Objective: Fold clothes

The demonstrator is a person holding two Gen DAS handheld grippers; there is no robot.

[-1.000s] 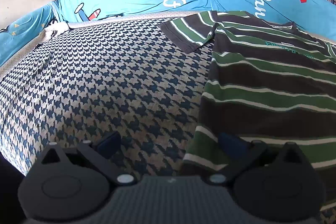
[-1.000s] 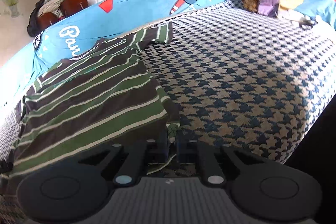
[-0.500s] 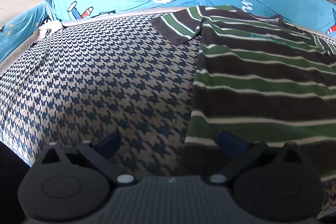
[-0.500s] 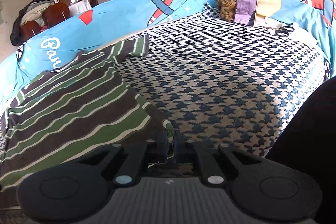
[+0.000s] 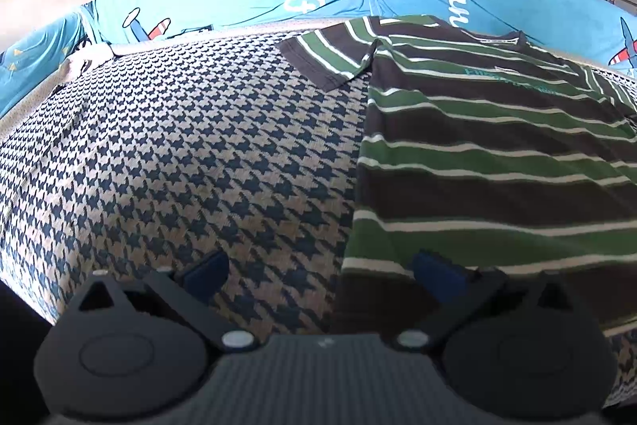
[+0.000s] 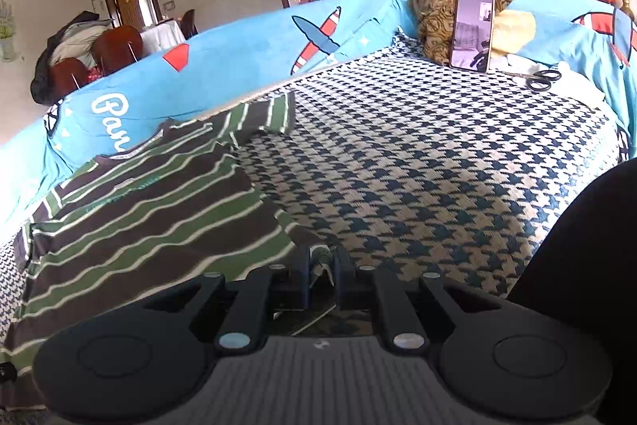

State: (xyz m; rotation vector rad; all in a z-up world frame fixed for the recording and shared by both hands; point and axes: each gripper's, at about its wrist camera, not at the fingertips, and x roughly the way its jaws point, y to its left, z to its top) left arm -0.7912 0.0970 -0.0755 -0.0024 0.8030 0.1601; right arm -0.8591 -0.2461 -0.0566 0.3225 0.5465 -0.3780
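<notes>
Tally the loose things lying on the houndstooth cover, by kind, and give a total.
Striped T-shirt: 1
Phone, propped upright: 1
Scissors: 1
Total: 3

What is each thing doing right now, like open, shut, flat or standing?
striped shirt: spread flat, unfolded.
left hand-held gripper: open, holding nothing.
right hand-held gripper: jaws opening, shirt corner between them.
phone: propped upright, screen lit.
scissors: lying flat.

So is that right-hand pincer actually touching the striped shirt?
Touching. In the right wrist view the right gripper has the striped shirt's hem corner between its fingers, though its jaws are opening slightly.
</notes>
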